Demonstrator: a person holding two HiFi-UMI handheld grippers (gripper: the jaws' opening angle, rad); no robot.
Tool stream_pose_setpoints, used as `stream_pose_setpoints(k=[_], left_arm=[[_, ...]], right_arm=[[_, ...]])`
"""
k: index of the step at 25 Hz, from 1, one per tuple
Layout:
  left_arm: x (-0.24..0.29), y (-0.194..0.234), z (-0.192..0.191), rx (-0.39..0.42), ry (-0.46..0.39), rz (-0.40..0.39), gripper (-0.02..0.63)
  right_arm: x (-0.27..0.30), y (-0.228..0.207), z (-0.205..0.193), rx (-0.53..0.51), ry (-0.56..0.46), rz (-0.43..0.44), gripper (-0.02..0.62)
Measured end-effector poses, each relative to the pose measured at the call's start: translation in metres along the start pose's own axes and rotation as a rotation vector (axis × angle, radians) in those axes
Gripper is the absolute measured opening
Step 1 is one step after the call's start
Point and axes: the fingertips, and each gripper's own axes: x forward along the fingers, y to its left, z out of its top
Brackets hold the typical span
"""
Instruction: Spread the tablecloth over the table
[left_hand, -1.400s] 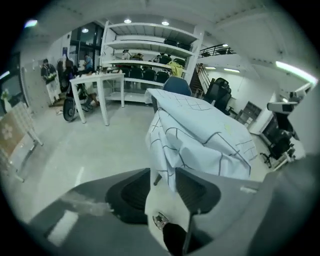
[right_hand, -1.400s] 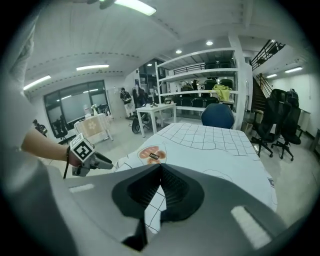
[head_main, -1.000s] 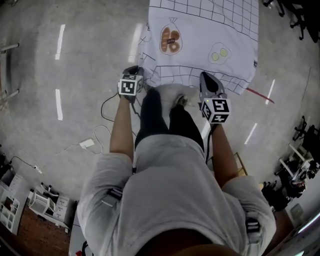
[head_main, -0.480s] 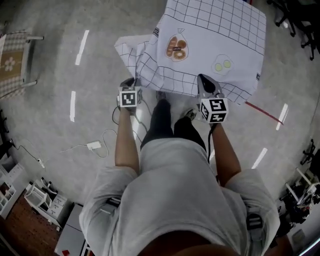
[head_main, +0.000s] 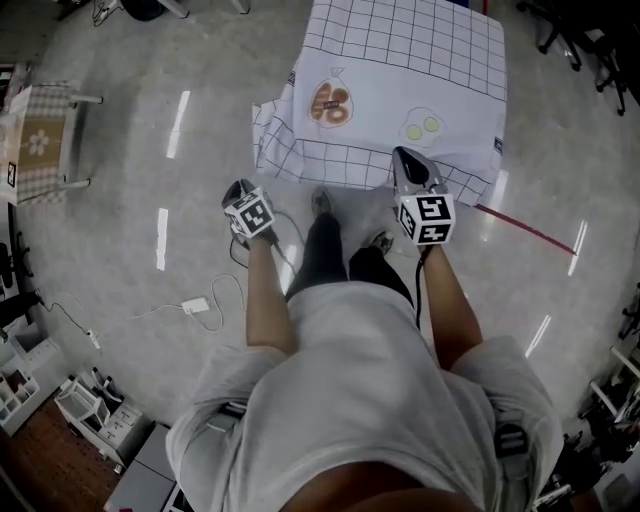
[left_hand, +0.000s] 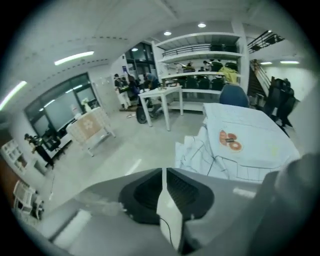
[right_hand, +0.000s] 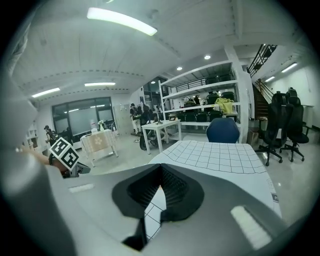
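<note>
The tablecloth (head_main: 420, 60), white with a black grid and two printed pictures, lies over the surface. It is flat across the top and hangs down over the near edge. At the near left corner of the surface the cloth is bunched in loose folds and juts out to the left instead of hanging straight.

The right tongs (head_main: 404, 160) are at the near edge, towards the right corner, with their jaws pressed together on the hanging hem. In the right gripper view the gridded fabric shows in the slit between the jaws.

The left tongs (head_main: 238, 192) hang over the floor (head_main: 120, 250), apart from the cloth, below and left of the bunched corner. The left gripper view shows their jaws closed to a thin slit with nothing in them, only floor behind.

The person (head_main: 370, 400) stands at the near edge between the two tongs. A white cable (head_main: 215, 290) lies on the floor to the person's left. A side table (head_main: 40, 140) with a patterned cover stands well apart at the left.
</note>
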Motion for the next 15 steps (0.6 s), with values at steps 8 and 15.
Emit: stream_pose_setpoints(k=[8,15], left_arm=[[-0.055,-0.080,0.051,0.059,-0.279,-0.249,0.020],[-0.145,-0.253,0.110,0.181,-0.501,-0.614,0.020]], right_arm=[[-0.026,-0.004,0.015,-0.013,-0.073,0.002,0.007],[-0.070,-0.035,0.062,-0.111,-0.185,-0.155,0.006]])
